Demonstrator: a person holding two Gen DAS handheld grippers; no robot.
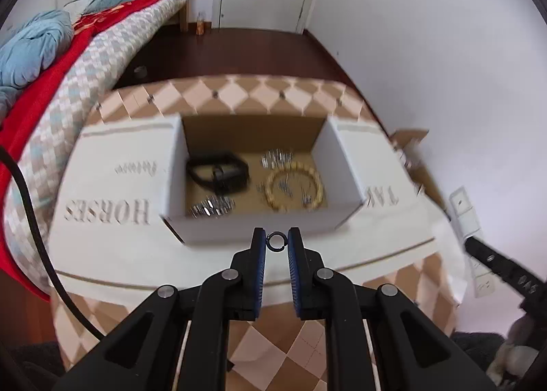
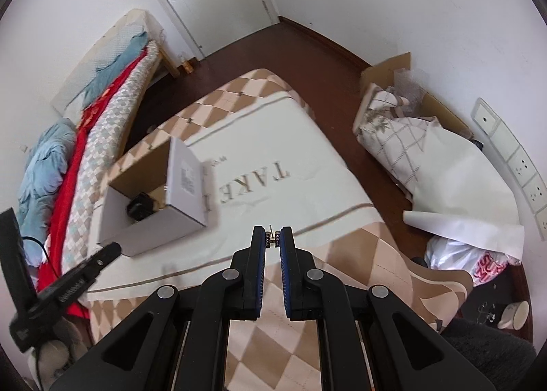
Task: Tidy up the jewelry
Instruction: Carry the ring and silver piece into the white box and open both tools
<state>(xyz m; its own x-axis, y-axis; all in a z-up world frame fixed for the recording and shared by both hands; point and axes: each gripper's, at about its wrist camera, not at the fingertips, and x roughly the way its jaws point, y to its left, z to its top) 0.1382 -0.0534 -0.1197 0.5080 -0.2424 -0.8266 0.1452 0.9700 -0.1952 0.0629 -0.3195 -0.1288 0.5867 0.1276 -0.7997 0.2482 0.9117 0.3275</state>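
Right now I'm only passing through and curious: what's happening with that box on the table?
A person is sorting jewelry with two handheld grippers. The left gripper pinches a small dark ring; the right gripper pinches a tiny metal piece. The open cardboard box already holds a beaded bracelet and a black watch.
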